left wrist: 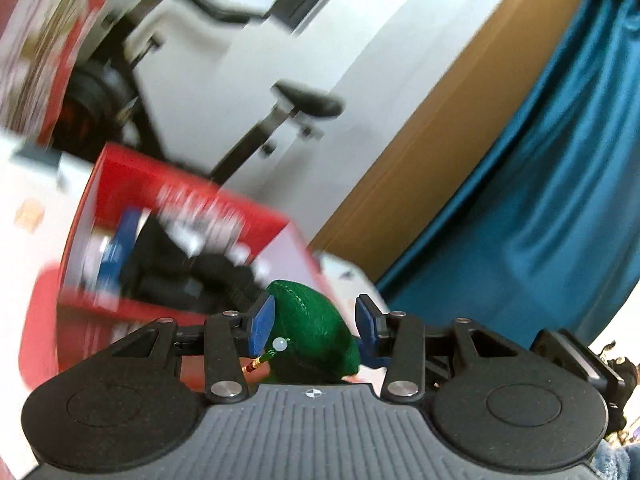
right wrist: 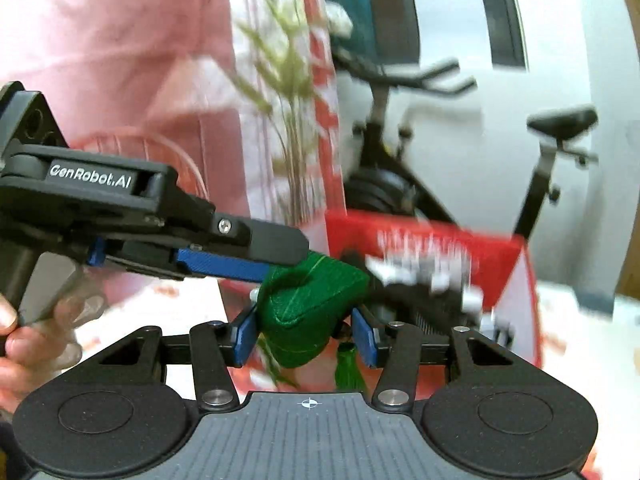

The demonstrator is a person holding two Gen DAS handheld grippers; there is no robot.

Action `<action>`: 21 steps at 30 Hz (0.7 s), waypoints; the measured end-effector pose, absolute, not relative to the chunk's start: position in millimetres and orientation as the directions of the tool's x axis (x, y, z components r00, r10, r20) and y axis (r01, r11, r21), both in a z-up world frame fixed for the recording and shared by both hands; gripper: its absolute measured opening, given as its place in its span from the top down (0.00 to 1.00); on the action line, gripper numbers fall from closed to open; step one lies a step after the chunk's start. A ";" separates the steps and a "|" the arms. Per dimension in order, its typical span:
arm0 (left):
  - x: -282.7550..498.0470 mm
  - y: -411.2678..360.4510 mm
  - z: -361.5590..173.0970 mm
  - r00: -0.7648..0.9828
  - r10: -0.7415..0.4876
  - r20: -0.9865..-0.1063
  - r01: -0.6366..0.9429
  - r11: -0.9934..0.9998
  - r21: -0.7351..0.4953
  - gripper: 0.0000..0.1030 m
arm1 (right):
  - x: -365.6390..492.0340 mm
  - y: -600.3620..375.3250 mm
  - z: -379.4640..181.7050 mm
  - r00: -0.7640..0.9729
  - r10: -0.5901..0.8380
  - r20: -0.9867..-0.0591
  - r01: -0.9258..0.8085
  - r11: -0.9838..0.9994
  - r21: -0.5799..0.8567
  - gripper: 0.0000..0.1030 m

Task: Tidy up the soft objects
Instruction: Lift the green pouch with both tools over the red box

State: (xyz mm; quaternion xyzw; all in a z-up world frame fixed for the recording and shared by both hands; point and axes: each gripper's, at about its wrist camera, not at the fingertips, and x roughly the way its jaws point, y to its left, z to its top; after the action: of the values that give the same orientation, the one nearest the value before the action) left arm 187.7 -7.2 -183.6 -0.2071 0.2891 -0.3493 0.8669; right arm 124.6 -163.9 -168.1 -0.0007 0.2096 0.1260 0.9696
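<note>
A green felt pouch [left wrist: 316, 332] with stitched seams, a white bead and a cord sits between the blue pads of my left gripper [left wrist: 314, 326], which is shut on it. In the right wrist view the same pouch [right wrist: 308, 308] is also squeezed between the pads of my right gripper [right wrist: 306, 336], with a green tassel [right wrist: 347, 366] hanging beneath. My left gripper [right wrist: 280, 260] reaches in from the left, its blue finger lying against the pouch's upper corner. Both grippers hold the pouch in the air.
A red open box [left wrist: 168, 208] [right wrist: 448, 248] with dark items inside lies just beyond the pouch. Behind it stand an exercise bike [right wrist: 400, 184], a white wall and a teal curtain [left wrist: 540, 200]. Pink fabric [right wrist: 120, 40] and a hand [right wrist: 24, 344] fill the left of the right wrist view.
</note>
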 end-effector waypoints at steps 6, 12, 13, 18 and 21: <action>181.8 -22.3 -114.0 0.613 -0.743 -0.269 0.590 0.657 -0.469 0.55 | 129.0 -179.8 -109.8 0.902 0.268 -0.338 -0.274 0.961 0.029 0.56; 189.7 -35.7 -82.5 0.631 -0.740 -0.232 0.625 0.663 -0.413 0.55 | 151.7 -184.2 -75.9 0.914 0.257 -0.315 -0.284 0.958 -0.043 0.56; 193.3 -37.2 -78.5 0.632 -0.739 -0.232 0.627 0.665 -0.406 0.55 | 156.8 -184.8 -72.7 0.916 0.251 -0.313 -0.283 0.957 -0.059 0.56; 208.5 -33.5 -77.8 0.640 -0.732 -0.234 0.633 0.674 -0.380 0.55 | 177.1 -178.4 -70.7 0.922 0.242 -0.302 -0.284 0.953 -0.104 0.55; 213.6 -22.9 -83.5 0.645 -0.726 -0.239 0.616 0.678 -0.400 0.55 | 191.7 -178.3 -78.6 0.920 0.236 -0.314 -0.283 0.953 -0.113 0.55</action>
State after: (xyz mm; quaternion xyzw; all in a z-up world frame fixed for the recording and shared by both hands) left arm 213.6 -22.9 -83.5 -0.1427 0.1929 -0.3748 0.8955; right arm 191.7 -178.3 -78.6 -0.0782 0.1500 0.1328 0.9766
